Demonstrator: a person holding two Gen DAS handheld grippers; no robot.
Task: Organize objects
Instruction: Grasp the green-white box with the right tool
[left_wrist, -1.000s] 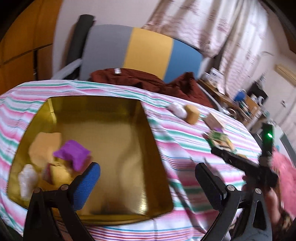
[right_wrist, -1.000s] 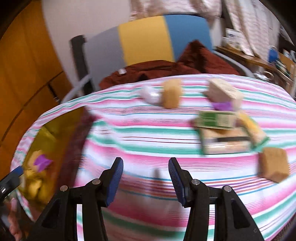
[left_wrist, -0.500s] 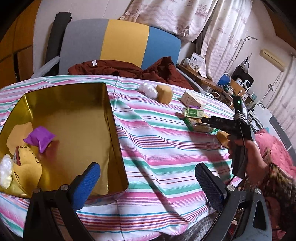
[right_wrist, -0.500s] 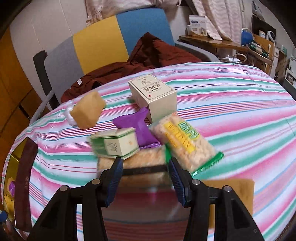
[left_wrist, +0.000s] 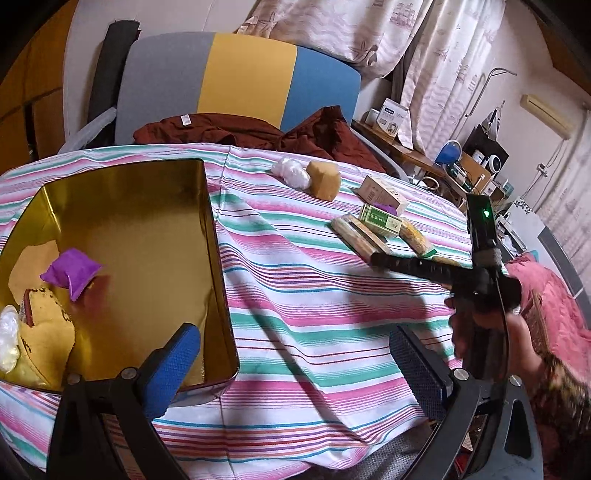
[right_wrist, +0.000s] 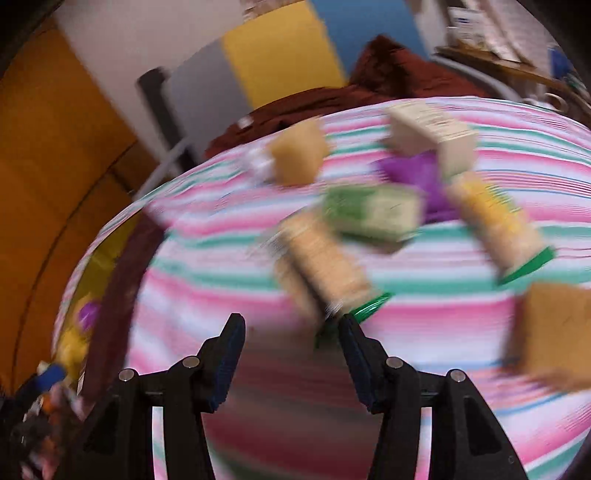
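Both grippers have their fingers apart and hold nothing: the left gripper (left_wrist: 291, 354) hangs at the near right corner of the gold tin (left_wrist: 218, 273) on the striped counter (left_wrist: 314, 295), while the right gripper (right_wrist: 291, 354) hovers just before the cracker packet (right_wrist: 321, 262), amid the snacks lying far right.

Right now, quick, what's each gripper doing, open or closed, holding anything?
Left gripper: open, empty, above the gold tin's near corner.
Right gripper: open, empty, facing the long cracker packet.
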